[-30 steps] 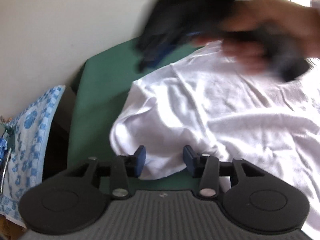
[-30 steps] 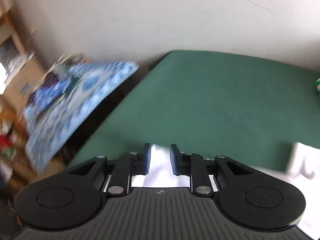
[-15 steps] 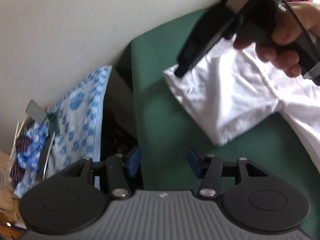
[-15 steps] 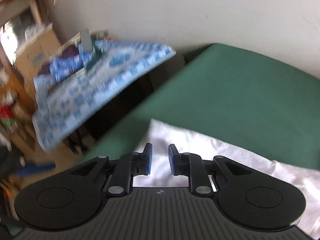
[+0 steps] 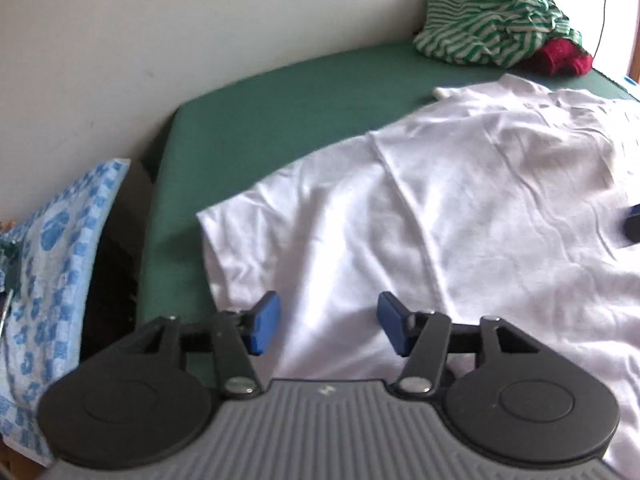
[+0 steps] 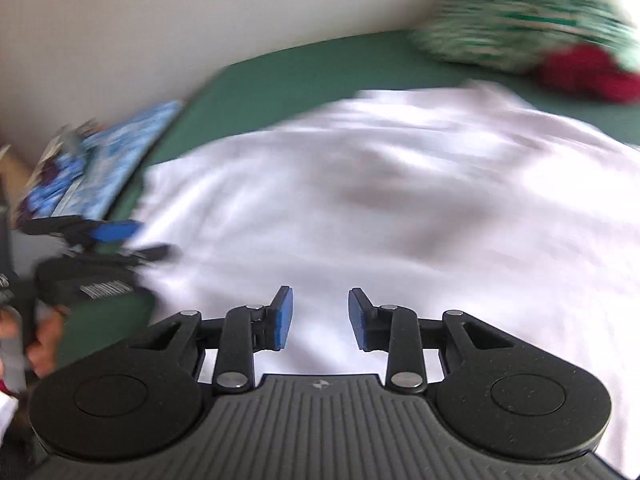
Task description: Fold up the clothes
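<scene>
A white T-shirt [image 5: 460,208] lies spread and wrinkled on the green bed sheet [image 5: 260,120], one sleeve reaching toward the left edge. My left gripper [image 5: 326,328] hangs open just above the shirt's near part, nothing between its blue pads. In the right wrist view the same shirt [image 6: 380,208] is blurred by motion. My right gripper [image 6: 320,318] is open over it with nothing held. The left gripper [image 6: 100,240] and the hand holding it appear at that view's left edge. A dark tip of the right gripper [image 5: 633,222] shows at the left view's right edge.
A green-and-white striped garment [image 5: 488,24] and a red one [image 5: 560,60] are heaped at the bed's far corner by the white wall. A blue patterned towel [image 5: 52,256] covers something beside the bed's left edge, with a dark gap between.
The right gripper let go of the sleeve and opened, then swung back over the shirt. The shirt now lies spread flat. The left gripper moved back over the shirt's near part, still open.
</scene>
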The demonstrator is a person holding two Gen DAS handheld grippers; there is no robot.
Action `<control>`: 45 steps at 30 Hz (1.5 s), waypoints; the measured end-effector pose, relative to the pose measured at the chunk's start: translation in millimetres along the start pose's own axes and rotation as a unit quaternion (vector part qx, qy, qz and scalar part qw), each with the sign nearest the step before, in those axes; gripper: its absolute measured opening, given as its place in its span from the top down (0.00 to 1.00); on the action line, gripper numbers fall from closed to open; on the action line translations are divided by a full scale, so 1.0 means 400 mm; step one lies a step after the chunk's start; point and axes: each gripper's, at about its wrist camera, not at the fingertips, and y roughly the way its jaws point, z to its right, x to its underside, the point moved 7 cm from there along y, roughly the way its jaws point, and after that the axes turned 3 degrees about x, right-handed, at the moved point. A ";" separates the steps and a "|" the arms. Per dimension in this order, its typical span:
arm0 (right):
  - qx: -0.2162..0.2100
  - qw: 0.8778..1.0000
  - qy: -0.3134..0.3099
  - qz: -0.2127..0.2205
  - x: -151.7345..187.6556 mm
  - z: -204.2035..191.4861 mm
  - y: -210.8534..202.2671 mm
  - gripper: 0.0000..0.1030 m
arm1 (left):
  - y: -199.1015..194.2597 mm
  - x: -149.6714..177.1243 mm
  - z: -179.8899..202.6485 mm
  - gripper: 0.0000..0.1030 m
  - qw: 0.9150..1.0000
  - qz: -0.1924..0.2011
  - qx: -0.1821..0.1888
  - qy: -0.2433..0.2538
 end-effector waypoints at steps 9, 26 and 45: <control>0.134 0.964 0.215 0.074 0.123 0.500 -0.254 0.67 | -0.072 -0.036 -0.012 0.52 0.998 -0.009 -0.070 -0.002; 0.090 0.977 0.150 0.120 -0.019 0.695 -0.208 0.98 | -0.057 -0.052 0.699 0.30 0.993 -0.011 0.061 0.098; 0.106 0.990 -0.028 0.087 0.035 0.814 -0.189 0.71 | -0.097 -0.082 0.835 0.27 0.993 0.000 0.090 0.078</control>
